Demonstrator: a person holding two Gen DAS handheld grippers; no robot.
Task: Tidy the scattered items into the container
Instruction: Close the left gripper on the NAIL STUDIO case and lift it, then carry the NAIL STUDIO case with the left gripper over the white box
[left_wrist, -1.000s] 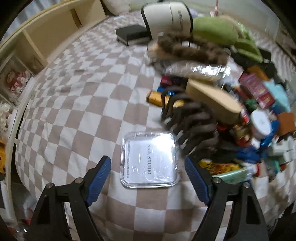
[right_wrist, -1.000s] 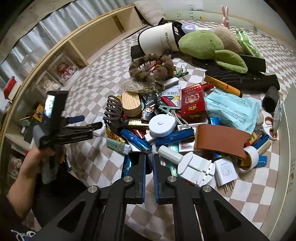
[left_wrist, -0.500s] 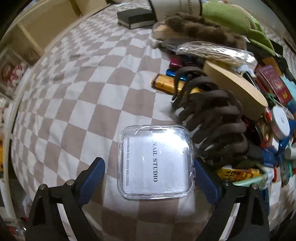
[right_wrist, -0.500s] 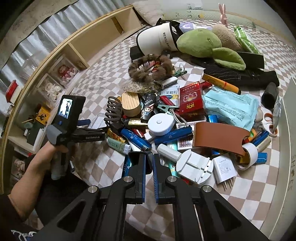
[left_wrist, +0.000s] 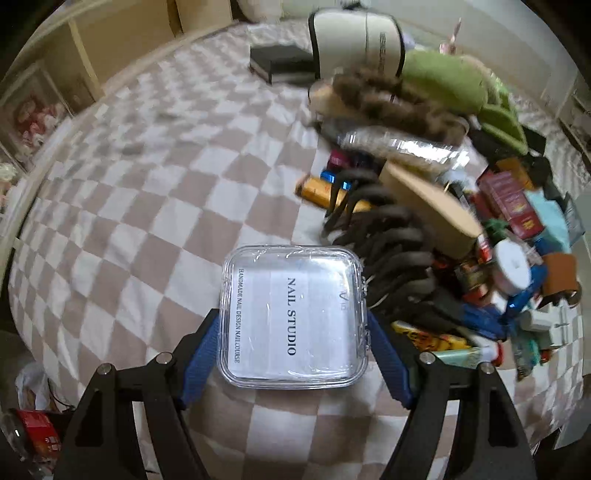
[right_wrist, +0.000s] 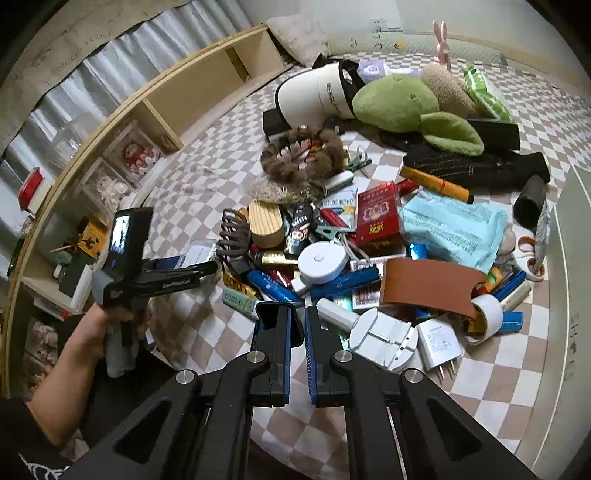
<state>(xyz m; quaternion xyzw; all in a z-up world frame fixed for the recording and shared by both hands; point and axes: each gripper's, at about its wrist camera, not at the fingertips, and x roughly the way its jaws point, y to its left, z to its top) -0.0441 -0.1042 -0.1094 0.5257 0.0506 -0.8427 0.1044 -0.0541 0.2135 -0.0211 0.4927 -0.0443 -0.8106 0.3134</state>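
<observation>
Scattered items are heaped on the checkered bedspread (left_wrist: 155, 206), and one of them, a clear plastic "NAIL STUDIO" case (left_wrist: 293, 317), lies flat at the heap's edge, between the blue pads of the left gripper (left_wrist: 293, 354). Its jaws are closing, and both pads appear to meet the case's side walls, though whether a firm hold is made cannot be told. The right gripper (right_wrist: 298, 354) is held fully closed and empty, poised over the near end of the pile.

A slip is judged the main risk: the case is smooth and glossy, with rounded corners, and is gripped only at its near half, so it could pivot or be squeezed out forward as pressure builds. The dark claw hair clip (left_wrist: 388, 243) sits just beside the case's far right corner and could be snagged and dragged. The thin shell might also flex or pop open if clamped hard. No container can be identified with certainty in either view.
</observation>
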